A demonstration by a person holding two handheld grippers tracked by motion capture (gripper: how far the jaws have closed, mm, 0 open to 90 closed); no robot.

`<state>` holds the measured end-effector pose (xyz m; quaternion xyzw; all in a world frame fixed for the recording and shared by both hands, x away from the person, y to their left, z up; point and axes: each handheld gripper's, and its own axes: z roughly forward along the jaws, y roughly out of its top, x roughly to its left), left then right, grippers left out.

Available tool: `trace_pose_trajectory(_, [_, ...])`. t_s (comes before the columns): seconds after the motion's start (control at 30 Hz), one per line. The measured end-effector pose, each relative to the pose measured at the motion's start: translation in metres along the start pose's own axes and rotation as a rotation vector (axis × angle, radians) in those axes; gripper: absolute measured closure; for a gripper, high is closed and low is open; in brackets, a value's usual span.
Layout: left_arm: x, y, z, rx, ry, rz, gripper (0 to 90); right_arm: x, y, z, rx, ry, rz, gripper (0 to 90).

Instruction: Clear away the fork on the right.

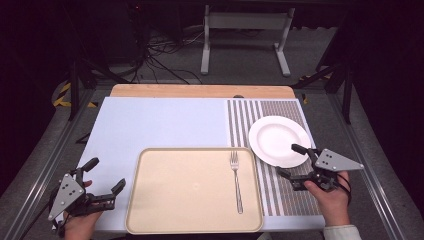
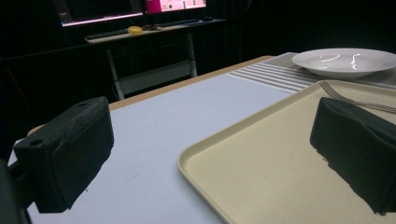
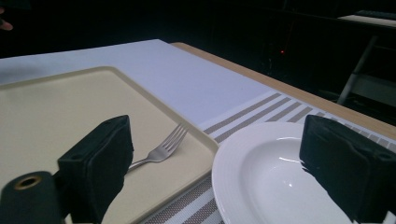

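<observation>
A silver fork lies lengthwise on the right side of a beige tray, tines toward the far edge. An empty white plate rests on a striped placemat to the tray's right. My left gripper hovers open off the tray's left edge, nothing between its jaws. My right gripper stands open by the plate's near rim, also empty. In the left gripper view the tray, fork and plate lie ahead. In the right gripper view the fork and plate sit between the jaws' lines.
A pale blue mat covers the wooden table. Beyond the far edge stand a white desk frame and cables on the floor. Metal rails run along both table sides.
</observation>
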<state>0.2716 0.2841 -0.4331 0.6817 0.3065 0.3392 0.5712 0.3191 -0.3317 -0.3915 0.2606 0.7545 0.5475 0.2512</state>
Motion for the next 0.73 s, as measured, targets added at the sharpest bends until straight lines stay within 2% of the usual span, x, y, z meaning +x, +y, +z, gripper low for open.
trace_pose_trajectory(0.1, [0.0,0.0,0.0,-0.001,0.001,0.003,0.6,-0.001,-0.011,-0.004,-0.028,-0.014,0.02,6.0])
trace_pose_trajectory(0.2, [0.0,0.0,0.0,-0.001,0.001,0.003,0.5,-0.001,-0.016,-0.004,-0.038,-0.027,0.009,4.1])
trace_pose_trajectory(0.27, [0.0,0.0,0.0,-0.001,0.0,0.005,0.5,-0.003,-0.025,-0.004,-0.063,-0.027,0.027,2.2])
trace_pose_trajectory(0.5, [0.003,-0.001,0.0,-0.001,0.002,0.003,0.5,-0.007,-0.04,-0.004,-0.058,-0.047,0.044,0.8])
trace_pose_trajectory(0.73, [0.004,0.0,-0.001,-0.007,0.005,0.01,0.5,-0.008,-0.043,-0.004,-0.062,-0.044,0.048,0.7])
